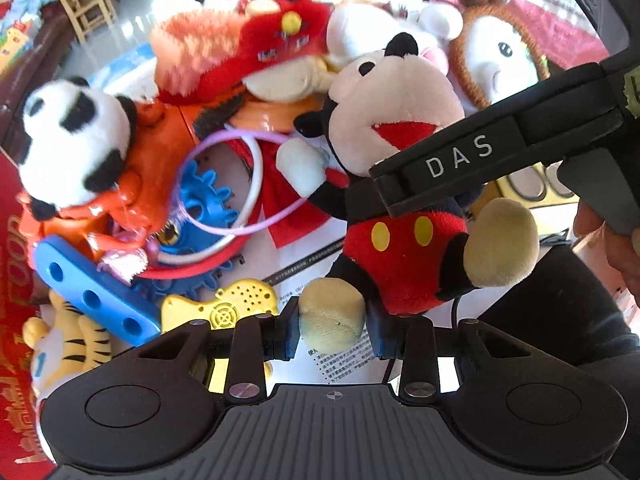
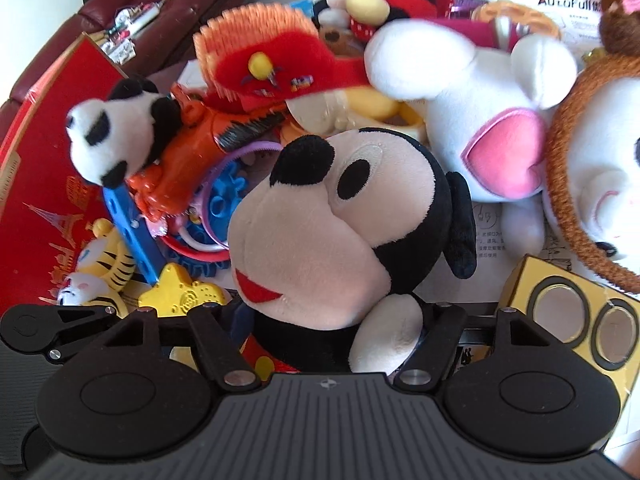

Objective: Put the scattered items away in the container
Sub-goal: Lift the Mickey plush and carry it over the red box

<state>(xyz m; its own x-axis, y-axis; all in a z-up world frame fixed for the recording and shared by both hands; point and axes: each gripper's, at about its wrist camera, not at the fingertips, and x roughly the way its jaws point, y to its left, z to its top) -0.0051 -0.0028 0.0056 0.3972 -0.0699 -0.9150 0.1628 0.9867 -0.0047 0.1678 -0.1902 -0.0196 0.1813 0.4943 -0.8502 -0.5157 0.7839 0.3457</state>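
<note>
A Mickey Mouse plush (image 1: pixel 400 168) with red shorts is held upright over a pile of toys. My left gripper (image 1: pixel 332 334) is shut on its tan foot (image 1: pixel 331 316). My right gripper (image 2: pixel 332 328) is shut on the plush's body below the head (image 2: pixel 332 232); its black arm marked DAS (image 1: pixel 460 160) crosses the plush's chest in the left wrist view. The pile lies in a box with a red wall (image 2: pixel 44 168) and holds a panda plush (image 1: pixel 72 140), an orange plastic toy (image 1: pixel 132 184) and a red lion-dance plush (image 1: pixel 248 52).
A tiger plush (image 1: pixel 76 340), yellow toy guitar (image 1: pixel 224 304), blue perforated bar (image 1: pixel 96 292) and blue gear with rings (image 1: pixel 212 200) lie at left. A white mouse plush (image 2: pixel 480 120), a brown-maned plush (image 2: pixel 592 168) and a yellow box (image 2: pixel 576 320) sit at right.
</note>
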